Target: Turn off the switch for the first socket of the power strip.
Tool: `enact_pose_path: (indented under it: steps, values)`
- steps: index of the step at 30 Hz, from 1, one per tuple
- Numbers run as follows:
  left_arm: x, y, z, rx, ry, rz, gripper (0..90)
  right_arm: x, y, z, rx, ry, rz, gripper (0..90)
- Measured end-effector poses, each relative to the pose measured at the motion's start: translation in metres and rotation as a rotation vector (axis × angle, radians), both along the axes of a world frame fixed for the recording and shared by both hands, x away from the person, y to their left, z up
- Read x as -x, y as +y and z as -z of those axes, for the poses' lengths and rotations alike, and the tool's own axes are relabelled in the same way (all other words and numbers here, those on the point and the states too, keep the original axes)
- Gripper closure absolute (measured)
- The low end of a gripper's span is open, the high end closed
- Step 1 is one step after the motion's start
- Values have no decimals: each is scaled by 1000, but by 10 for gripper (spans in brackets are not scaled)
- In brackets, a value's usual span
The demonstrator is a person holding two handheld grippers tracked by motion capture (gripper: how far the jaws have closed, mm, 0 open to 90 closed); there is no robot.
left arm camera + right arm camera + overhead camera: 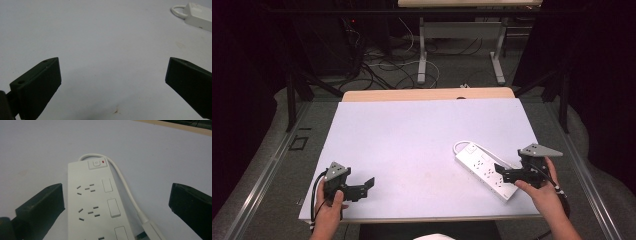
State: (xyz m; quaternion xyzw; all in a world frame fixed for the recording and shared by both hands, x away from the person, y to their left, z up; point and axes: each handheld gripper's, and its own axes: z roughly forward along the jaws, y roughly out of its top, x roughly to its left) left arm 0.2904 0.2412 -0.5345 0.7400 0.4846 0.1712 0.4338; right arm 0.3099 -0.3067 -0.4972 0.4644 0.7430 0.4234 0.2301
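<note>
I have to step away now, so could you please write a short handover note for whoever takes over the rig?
Left gripper: open, holding nothing, over the pale table near its front left edge.
Right gripper: open, jaws either side of the white plastic power strip, not closed on it.
The strip lies flat at the front right, its white cable looping round the switch end.
Done: approach. Left: probably grasping the strip.

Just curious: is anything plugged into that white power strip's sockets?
No. In the right gripper view the power strip has bare sockets, with just its own cord alongside.
</note>
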Motion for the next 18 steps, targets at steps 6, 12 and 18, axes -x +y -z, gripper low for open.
enact_pose_path:
  steps: [6,12,18]
  values:
    - [0,0,0,6,3,-3,1,3,-11,13,-4,8,30,0]
    - [0,0,1,3,7,5,1,8,-20,23,-20,-10,70,0]
    - [-1,-1,2,4,-1,2,1,10,-25,30,-27,-13,103,0]
